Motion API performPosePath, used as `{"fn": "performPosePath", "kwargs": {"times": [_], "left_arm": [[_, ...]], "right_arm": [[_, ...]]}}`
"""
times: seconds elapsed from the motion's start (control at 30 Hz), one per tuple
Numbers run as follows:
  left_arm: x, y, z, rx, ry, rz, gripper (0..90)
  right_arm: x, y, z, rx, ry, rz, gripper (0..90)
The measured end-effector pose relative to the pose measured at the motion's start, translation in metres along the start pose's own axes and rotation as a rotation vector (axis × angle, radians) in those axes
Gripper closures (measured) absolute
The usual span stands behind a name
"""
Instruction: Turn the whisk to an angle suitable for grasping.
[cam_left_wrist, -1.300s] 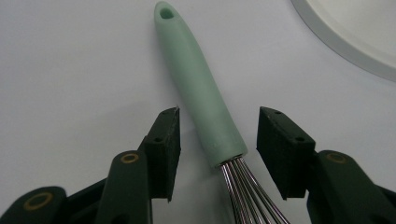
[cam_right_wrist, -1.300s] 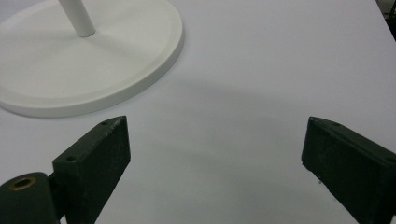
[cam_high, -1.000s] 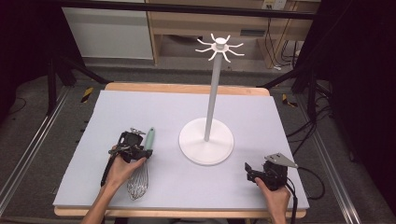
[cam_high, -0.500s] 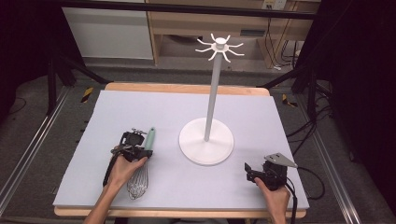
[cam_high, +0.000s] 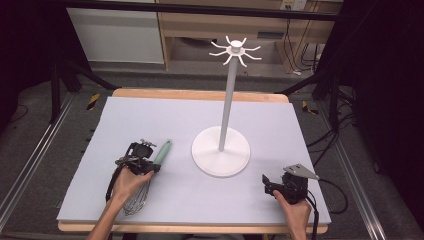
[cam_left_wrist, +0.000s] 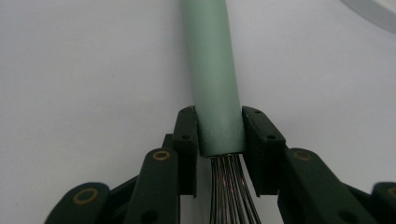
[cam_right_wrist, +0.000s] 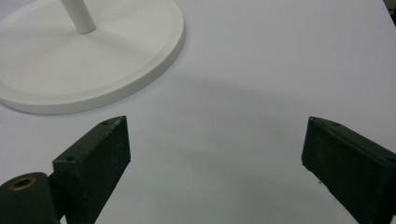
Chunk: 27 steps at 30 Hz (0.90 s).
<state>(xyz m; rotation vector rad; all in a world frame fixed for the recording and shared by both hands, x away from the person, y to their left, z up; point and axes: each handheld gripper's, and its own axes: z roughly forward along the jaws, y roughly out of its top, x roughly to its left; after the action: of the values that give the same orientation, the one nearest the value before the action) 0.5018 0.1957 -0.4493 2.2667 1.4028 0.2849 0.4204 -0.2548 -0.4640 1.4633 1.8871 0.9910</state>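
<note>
On the pale mat (cam_high: 310, 130) covering the table, near its left front corner: one whisk (cam_high: 150, 175), lying flat, green handle pointing away from the person, wire bulb toward the front edge.

Left gripper (cam_high: 150, 165): its jaws have just been closing and now clamp the whisk handle (cam_left_wrist: 215, 84) from both sides, at the end where the wires (cam_left_wrist: 231, 191) come out. Pads (cam_left_wrist: 187, 135) press flat on the handle in the left gripper view. Whisk not yet lifted, as far as the high view lets one judge; the bulb seems to rest on the mat.

Right gripper (cam_high: 272, 186): near the right front of the mat, jaws spread wide, nothing between them, bare mat below in the right gripper view.

Stand (cam_high: 221, 150): white, round base at the middle of the mat, tall post, ring of hooks (cam_high: 235, 50) at the top. Base lies near the whisk handle's far end, apart from it. All hooks bare.

Step in hand, by judgement: grasp made, lift about to begin. Likely aim is hanging the whisk on a hook.

Next move calls for: a straight rise clear of the mat, then a carry up to the hooks without knocking the post. Whether the handle end has a loop cannot be told here. The base may need steadying by the free gripper.
</note>
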Motion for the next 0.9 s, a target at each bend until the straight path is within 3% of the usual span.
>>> {"fn": "performPosePath", "kwargs": {"times": [0.37,0.63,0.9], "left_arm": [[0.000,-0.004,0.000,0.019,-0.006,0.035,66.1],[-0.002,0.004,-0.009,-0.039,0.023,0.046,54.7],[-0.002,0.015,0.002,0.004,0.014,0.047,56.5]], "right_arm": [[0.000,0.000,0.001,0.009,0.005,-0.003,8.4],[0.000,0.000,0.001,0.012,0.010,-0.002,8.3],[-0.001,0.000,0.001,0.014,0.008,0.000,8.3]]}}
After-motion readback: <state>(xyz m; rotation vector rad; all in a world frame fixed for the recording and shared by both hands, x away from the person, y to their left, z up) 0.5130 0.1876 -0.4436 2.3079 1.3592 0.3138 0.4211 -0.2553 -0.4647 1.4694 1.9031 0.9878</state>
